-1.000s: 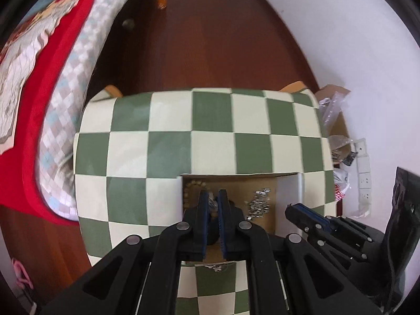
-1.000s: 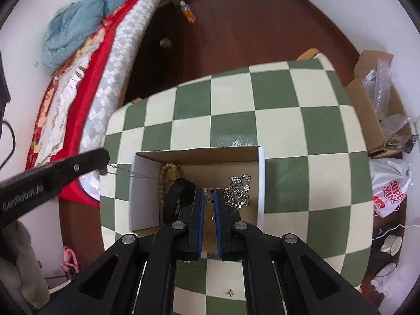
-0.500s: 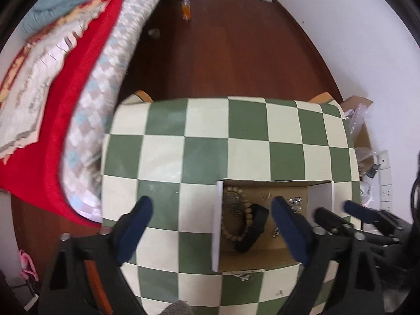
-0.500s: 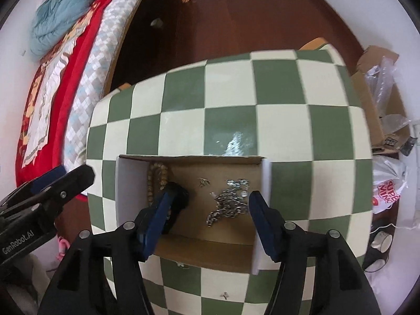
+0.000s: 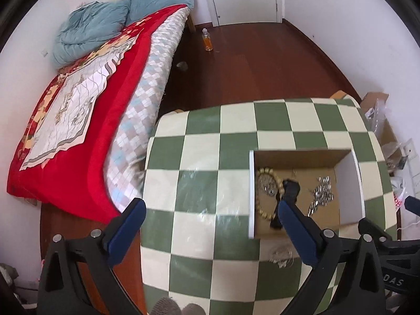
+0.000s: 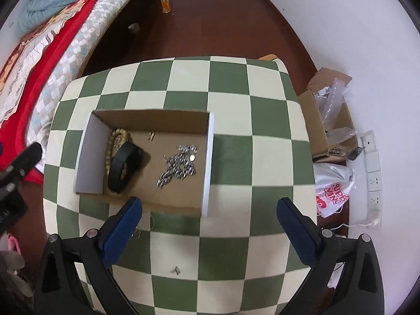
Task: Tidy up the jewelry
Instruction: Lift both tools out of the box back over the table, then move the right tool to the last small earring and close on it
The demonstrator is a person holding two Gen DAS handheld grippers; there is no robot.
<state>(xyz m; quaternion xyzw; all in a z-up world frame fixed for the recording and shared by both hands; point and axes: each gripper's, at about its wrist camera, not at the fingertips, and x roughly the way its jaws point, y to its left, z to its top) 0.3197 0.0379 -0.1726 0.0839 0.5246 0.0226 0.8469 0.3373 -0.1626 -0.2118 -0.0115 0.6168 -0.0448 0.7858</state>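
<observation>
Landmark: cardboard box (image 6: 147,115) on checkered table (image 6: 231,157).
Left gripper (image 5: 210,212) spread wide, jaws just been opening, nothing between; right finger overlaps box, hiding part.
Right gripper (image 6: 207,210) also wide, just opened, empty, at box near side.
In box: bead bracelet (image 6: 111,144) partly under black band (image 6: 123,168) at left; silver chain (image 6: 178,162) mid-right; small gold bit (image 6: 151,136) near far wall, unclear.
Outside box, near side: tiny silver piece (image 6: 175,270), blurry.
</observation>
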